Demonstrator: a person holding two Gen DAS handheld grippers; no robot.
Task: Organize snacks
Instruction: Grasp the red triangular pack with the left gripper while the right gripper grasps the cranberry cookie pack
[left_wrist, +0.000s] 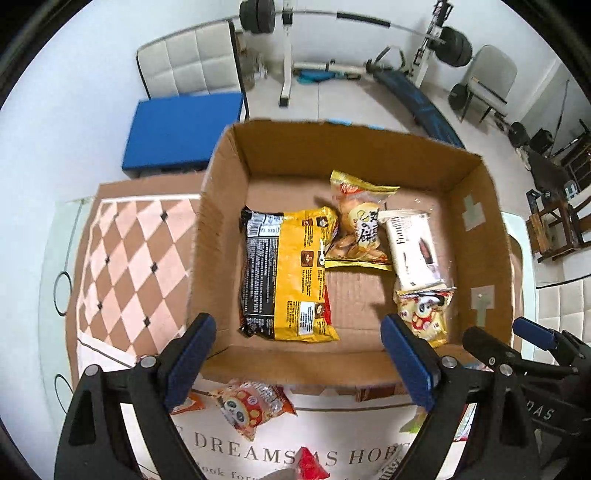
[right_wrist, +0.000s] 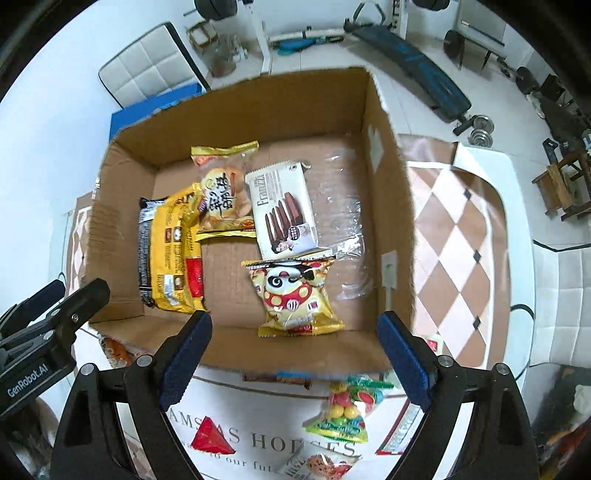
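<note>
Jaws wide apart and empty on both grippers: left gripper (left_wrist: 297, 363) above the near wall of the cardboard box (left_wrist: 332, 147), right gripper (right_wrist: 295, 356) above the same wall further right, blue pads clear of every packet

Inside box, four snacks flat on the floor:
- yellow-and-black noodle pack (left_wrist: 284, 273) along the left wall, near end close to the near wall
- clear bun bag (left_wrist: 360, 221) just beside it, towards the far wall, overlapping the noodle pack's corner
- white wafer pack (right_wrist: 284, 214) right of the bun bag, touching it
- yellow panda-print bag (right_wrist: 295, 295) at the wafer pack's near end, overlapping it, almost against the near wall

Open room in box: bare cardboard in the middle between noodle pack and panda-print bag; a strip along the right wall, partly covered with clear film; a band along the far wall

Outside, on worktop near the front wall: red panda-print bag (left_wrist: 251, 406), candy bag (right_wrist: 343, 410), red triangular packet (right_wrist: 212, 439), all near the box edge

Checked cloth (right_wrist: 454, 229) bare on both sides of box
</note>
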